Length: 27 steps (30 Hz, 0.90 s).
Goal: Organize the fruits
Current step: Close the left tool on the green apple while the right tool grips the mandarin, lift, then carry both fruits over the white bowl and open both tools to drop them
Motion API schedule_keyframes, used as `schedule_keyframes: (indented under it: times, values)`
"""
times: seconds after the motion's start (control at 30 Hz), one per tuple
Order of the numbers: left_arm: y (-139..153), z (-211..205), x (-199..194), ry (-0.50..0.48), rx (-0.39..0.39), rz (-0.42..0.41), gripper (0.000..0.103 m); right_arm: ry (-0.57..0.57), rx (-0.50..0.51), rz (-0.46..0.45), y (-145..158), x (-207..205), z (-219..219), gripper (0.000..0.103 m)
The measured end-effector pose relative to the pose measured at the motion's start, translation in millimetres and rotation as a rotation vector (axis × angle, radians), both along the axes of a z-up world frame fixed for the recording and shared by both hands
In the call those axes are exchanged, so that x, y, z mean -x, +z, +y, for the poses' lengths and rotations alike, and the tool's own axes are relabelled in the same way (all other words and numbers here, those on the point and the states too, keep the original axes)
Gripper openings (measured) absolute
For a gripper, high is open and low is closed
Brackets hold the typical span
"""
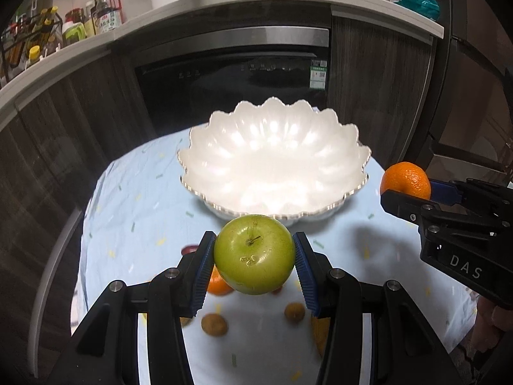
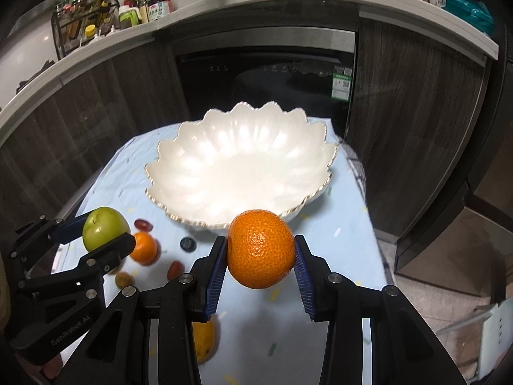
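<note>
blue-padded fingers (image 1: 205,269) of the left gripper (image 1: 255,266) clamp a green apple (image 1: 254,253) above the bench's near half, just short of the scalloped rim of the white bowl (image 1: 272,160). the right gripper (image 2: 261,263) pinches an orange (image 2: 260,248) between its fingers, likewise just before the bowl's near edge. the bowl's wide interior lies open behind both fruits. on the pale blue cloth (image 2: 340,240), a second orange (image 2: 144,247), two brown kiwis (image 1: 214,324), a yellow fruit (image 2: 203,337) half hidden under the right gripper, and several small dark fruits, blurred, hard to identify. the bench's right edge drops to the floor.
</note>
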<state>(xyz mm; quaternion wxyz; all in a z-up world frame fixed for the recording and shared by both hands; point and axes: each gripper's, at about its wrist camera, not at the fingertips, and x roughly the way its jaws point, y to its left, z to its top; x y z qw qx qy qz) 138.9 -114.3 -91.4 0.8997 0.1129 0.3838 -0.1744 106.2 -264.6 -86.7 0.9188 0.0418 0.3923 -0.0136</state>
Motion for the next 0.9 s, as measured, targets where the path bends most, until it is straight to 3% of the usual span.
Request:
schedule_keyframes:
  times: [0.43, 0.9]
  values:
    - [9, -3, -31, 0.008, 0.011, -0.021, 0.048, -0.002, 0.038, -0.051, 20, -24, -8, 0.042]
    - [1, -3, -73, -0.005, 0.014, -0.017, 0.048, 0.002, 0.040, -0.020, 7, -52, -13, 0.042]
